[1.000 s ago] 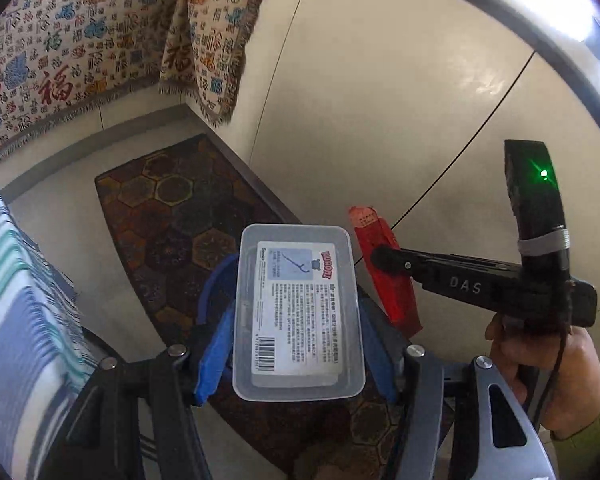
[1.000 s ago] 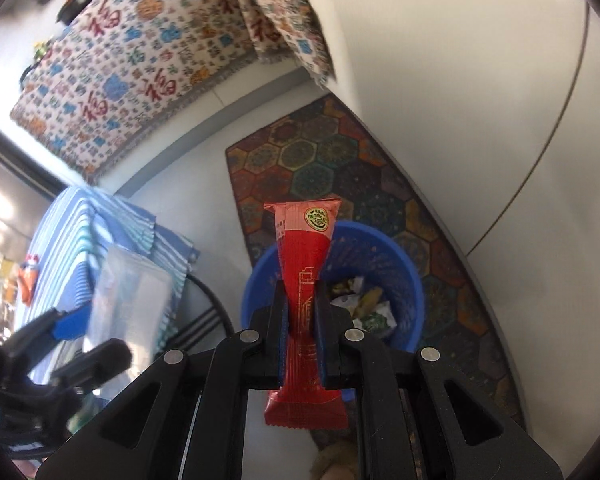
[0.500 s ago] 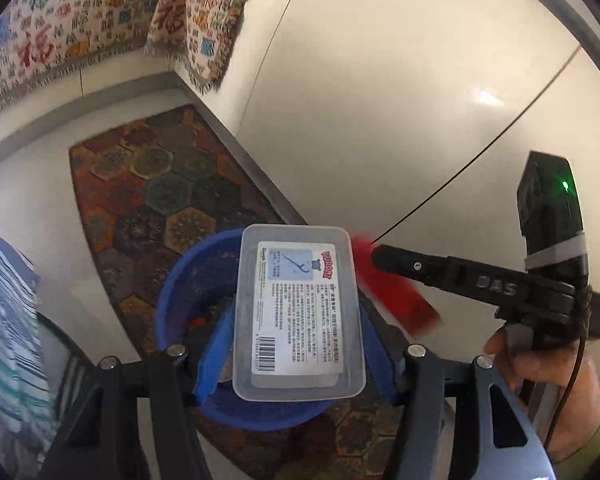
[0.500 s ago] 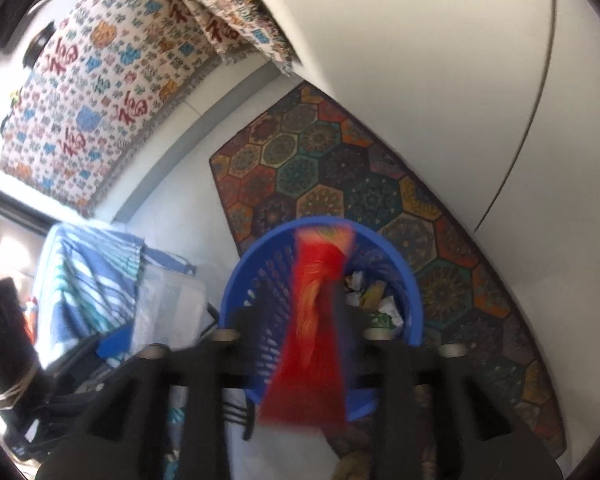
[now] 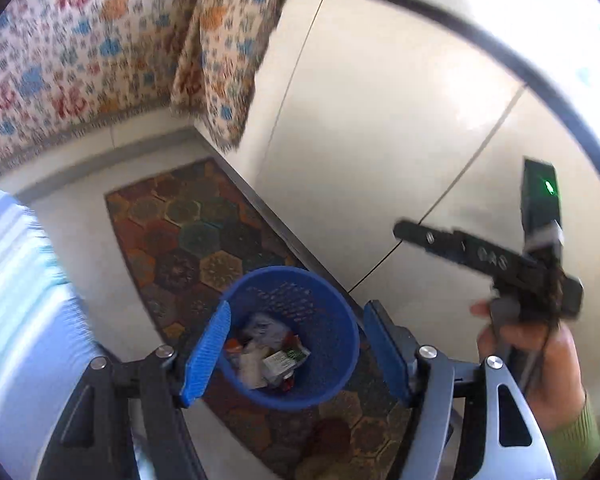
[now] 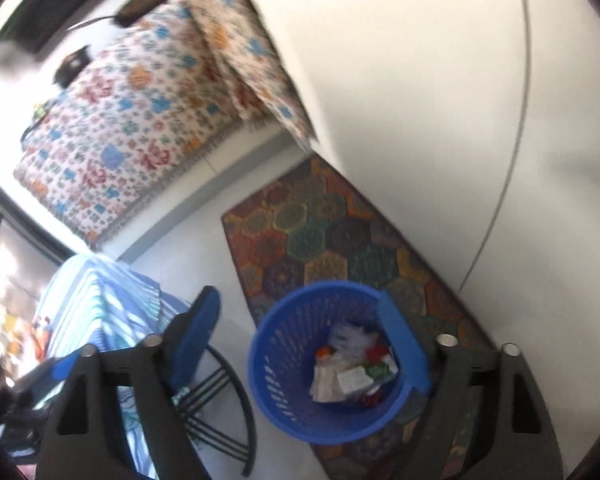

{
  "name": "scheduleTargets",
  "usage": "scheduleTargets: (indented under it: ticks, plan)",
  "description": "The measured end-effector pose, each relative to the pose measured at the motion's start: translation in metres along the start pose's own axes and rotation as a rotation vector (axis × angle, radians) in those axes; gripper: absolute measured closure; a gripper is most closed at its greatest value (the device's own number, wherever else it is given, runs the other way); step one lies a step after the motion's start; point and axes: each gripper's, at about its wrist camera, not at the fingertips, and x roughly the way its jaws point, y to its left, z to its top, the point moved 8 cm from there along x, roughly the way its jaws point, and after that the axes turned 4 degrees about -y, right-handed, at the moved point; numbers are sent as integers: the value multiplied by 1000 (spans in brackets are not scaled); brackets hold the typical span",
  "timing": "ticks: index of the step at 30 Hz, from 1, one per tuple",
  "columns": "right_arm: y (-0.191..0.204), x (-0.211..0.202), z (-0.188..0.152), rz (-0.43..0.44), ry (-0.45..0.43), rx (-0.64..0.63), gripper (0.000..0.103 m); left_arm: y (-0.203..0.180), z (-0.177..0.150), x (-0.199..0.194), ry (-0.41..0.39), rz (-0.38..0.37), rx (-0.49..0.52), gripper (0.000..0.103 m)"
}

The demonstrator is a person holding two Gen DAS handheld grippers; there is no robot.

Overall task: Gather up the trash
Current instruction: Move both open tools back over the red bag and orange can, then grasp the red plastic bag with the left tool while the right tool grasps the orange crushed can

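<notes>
A blue plastic waste basket [image 5: 324, 376] stands on a patterned rug, with several wrappers and scraps of trash [image 5: 268, 356] inside. My left gripper [image 5: 296, 356] is open and empty, its blue pads spread on either side of the basket from above. My right gripper [image 6: 300, 348] is also open and empty above the same basket [image 6: 284, 392], where the trash [image 6: 352, 376] shows. The right gripper also shows from the side in the left wrist view [image 5: 480, 256], held by a hand.
A hexagon-patterned rug [image 5: 196, 232] lies along a white wall [image 5: 380, 140]. A patterned cloth [image 5: 80, 60] hangs at the back. A blue striped fabric [image 6: 100, 312] on a black wire frame [image 6: 220, 412] stands left of the basket.
My left gripper has opened and the clear plastic box is gone from it. My right gripper has opened and the red wrapper is gone from it. Both now hover over the basket.
</notes>
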Motion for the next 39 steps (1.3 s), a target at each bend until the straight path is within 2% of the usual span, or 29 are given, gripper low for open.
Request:
scheduleTargets:
  ticks: [2, 6, 9, 12, 18, 22, 25, 27, 30, 33, 39]
  plan:
    - [31, -18, 2, 5, -33, -65, 9, 12, -13, -43, -8, 36, 17, 32]
    - [105, -43, -16, 44, -63, -202, 5, 51, -50, -109, 2, 133, 23, 32]
    - [173, -49, -49, 111, -41, -311, 5, 103, -88, -158, 8, 223, -40, 32]
    - [244, -48, -98, 186, 4, -422, 5, 156, -123, -197, 6, 312, -101, 32]
    - [339, -32, -190, 267, 85, -590, 5, 264, -170, -243, -25, 541, -169, 32]
    - [382, -15, -230, 287, 143, -654, 5, 310, -185, -252, -36, 560, -222, 32]
    - [404, 3, -251, 259, 151, -733, 5, 336, -189, -251, -24, 549, -238, 32]
    - [413, 15, -258, 238, 152, -767, 5, 343, -183, -250, -38, 551, -214, 32]
    - [418, 20, -265, 231, 159, -791, 5, 357, -178, -248, -21, 552, -183, 31]
    - [422, 26, -273, 219, 163, -820, 5, 371, -169, -245, -16, 542, -159, 24]
    - [418, 30, -273, 246, 192, -757, 0, 429, -140, -232, 3, 500, -97, 18]
